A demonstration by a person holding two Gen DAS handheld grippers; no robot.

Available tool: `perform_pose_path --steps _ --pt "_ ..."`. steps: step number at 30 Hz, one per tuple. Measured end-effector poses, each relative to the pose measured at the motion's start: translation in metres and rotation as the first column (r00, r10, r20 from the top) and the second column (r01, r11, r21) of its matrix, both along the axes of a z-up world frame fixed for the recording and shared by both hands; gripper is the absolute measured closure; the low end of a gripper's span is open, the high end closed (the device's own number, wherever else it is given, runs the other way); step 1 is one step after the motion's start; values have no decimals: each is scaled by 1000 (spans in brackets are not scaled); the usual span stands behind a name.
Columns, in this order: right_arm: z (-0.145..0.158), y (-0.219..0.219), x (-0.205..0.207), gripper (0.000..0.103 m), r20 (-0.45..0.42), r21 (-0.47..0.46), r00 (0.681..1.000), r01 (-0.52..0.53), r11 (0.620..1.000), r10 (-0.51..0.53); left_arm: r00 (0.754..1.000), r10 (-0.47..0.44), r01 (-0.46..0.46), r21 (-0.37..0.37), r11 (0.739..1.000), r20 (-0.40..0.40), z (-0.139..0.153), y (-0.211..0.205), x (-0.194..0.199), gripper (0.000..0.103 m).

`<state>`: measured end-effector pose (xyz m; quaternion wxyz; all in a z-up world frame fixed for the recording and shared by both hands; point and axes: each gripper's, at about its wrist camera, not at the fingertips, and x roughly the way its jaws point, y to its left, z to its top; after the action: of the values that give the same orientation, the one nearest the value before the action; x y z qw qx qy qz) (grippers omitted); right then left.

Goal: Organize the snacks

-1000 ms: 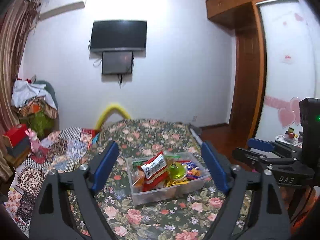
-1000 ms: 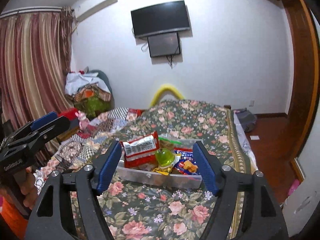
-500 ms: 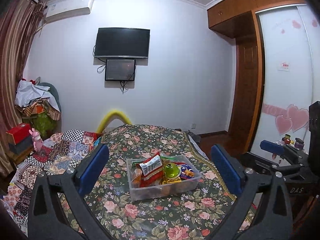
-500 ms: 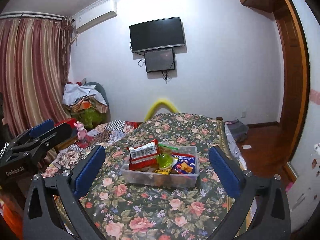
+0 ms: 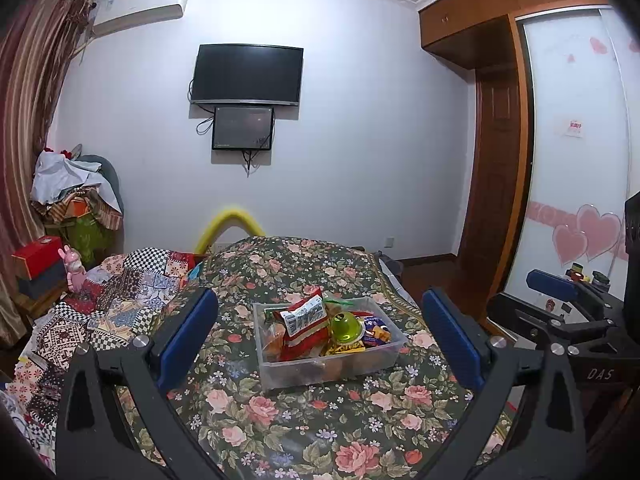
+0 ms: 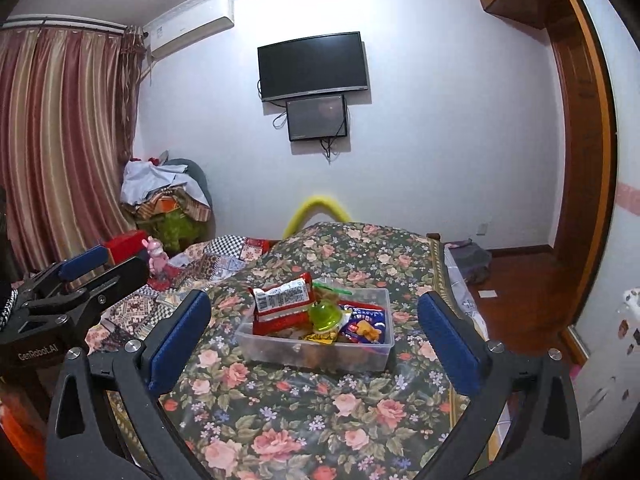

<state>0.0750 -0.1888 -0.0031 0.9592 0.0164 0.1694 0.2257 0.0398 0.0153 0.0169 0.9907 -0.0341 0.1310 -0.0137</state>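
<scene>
A home bedroom. Ahead of the gripper hangs a wall-mounted television (image 5: 246, 74) with an air conditioner (image 5: 140, 6) high to its left. Striped curtains (image 6: 60, 140) hang at left, a wooden wardrobe (image 5: 496, 160) stands at right, a patchwork quilt (image 5: 120, 292) lies spread at left, and clothes (image 5: 72, 192) are piled in the corner.

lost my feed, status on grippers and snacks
Left gripper and right gripper: jaws just opened, wide, empty. Snacks piled in bin on bed, untouched. Nothing in the way.
</scene>
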Motion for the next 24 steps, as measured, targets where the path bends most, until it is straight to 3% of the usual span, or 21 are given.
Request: perform_pose_path --steps 24 --pt "2 -2 1 0 -10 -7 1000 23 1000 -23 1000 -10 10 1 1000 -29 -6 3 4 0"
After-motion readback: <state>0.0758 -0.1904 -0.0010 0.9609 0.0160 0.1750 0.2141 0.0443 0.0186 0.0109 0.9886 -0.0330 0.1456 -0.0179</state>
